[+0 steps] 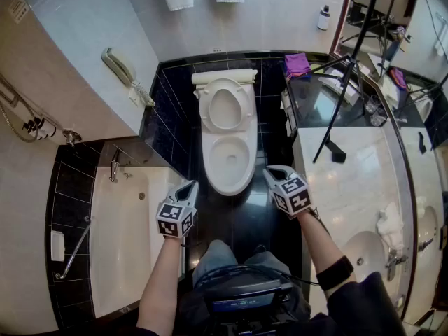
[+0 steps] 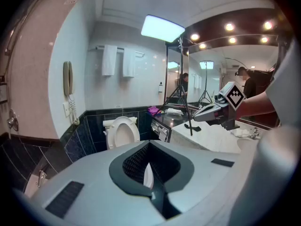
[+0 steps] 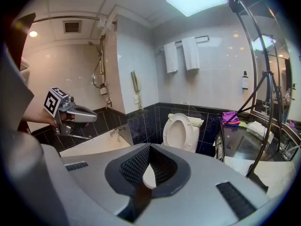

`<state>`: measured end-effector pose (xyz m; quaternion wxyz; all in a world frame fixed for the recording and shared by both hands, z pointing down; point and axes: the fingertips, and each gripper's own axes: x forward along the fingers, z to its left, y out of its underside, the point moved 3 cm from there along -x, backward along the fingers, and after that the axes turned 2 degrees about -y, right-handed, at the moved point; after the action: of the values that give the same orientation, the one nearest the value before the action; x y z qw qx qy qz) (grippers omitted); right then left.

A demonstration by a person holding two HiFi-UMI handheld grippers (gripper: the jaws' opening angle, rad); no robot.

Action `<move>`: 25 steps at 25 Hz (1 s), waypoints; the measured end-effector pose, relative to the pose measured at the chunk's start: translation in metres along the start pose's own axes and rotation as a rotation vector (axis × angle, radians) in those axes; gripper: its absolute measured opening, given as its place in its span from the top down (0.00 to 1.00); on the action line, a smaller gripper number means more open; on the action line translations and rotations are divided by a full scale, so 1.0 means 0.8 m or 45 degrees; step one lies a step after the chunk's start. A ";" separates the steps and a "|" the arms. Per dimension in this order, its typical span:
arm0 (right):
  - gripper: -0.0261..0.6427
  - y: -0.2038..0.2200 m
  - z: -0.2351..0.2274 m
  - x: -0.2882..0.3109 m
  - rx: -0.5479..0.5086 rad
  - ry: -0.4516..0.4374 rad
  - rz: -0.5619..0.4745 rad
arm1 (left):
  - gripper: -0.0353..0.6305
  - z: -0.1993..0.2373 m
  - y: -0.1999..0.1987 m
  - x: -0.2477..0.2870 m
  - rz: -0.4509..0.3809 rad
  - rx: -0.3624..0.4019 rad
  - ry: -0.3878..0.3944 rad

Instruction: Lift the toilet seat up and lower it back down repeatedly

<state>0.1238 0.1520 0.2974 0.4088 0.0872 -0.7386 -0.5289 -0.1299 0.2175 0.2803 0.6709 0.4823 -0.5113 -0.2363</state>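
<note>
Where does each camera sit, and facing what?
Head view: on the person's head, steeply down at the toilet; shows both forearms, left claw, right claw.
Left gripper view: on the left claw, along its jaws toward the toilet; right claw at right.
Right gripper view: on the right claw, toward the toilet; left claw at left.
Shared: the toilet, seat raised.

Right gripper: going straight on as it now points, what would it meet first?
Probably the toilet bowl, near its front rim; the right gripper aims down at it, though depth is unclear.

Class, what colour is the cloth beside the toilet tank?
The cloth is purple, clearest in the head view.
</note>
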 end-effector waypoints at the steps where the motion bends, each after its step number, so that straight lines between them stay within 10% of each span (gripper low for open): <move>1: 0.93 -0.002 -0.002 0.005 -0.013 0.004 0.003 | 0.96 -0.001 0.002 0.005 0.008 0.000 0.004; 25: 0.73 -0.123 -0.207 0.391 -0.605 0.113 0.315 | 0.96 0.175 0.016 0.320 0.092 0.002 0.072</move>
<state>0.0061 -0.1829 0.3910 0.5114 -0.0788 -0.5802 -0.6290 -0.1666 -0.0416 0.4106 0.6928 0.4704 -0.5095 -0.1977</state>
